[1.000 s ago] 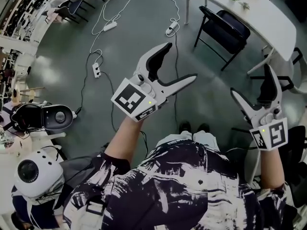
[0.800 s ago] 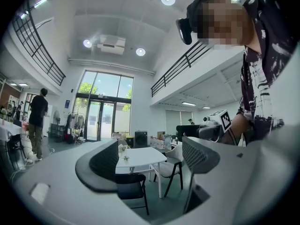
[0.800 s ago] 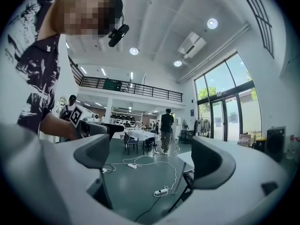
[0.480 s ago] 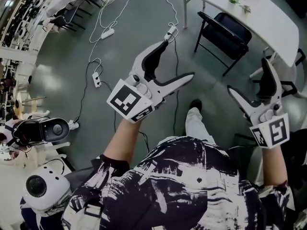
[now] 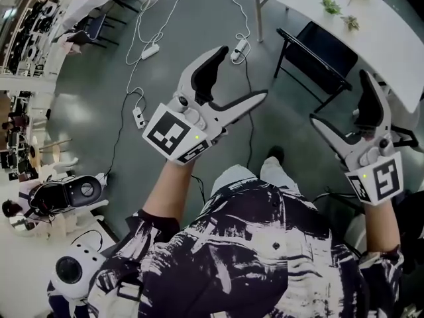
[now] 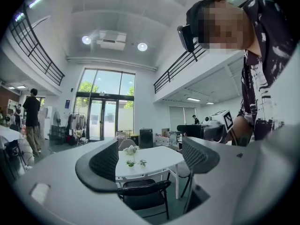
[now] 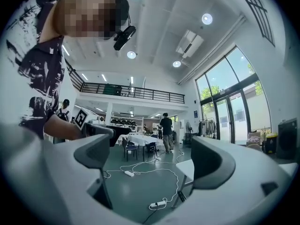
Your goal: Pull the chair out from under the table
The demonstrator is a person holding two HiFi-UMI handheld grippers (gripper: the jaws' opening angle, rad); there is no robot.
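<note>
A white power strip (image 5: 150, 52) and its cable (image 5: 132, 42) lie on the grey floor at far left. The left gripper (image 5: 242, 75) is raised in the air with its jaws spread wide and nothing between them. Farther right, the black folding chair (image 5: 318, 55) stands tucked against the near edge of the white table (image 5: 377, 28), well apart from both grippers. At right, the right gripper (image 5: 339, 98) is also spread and empty.
</note>
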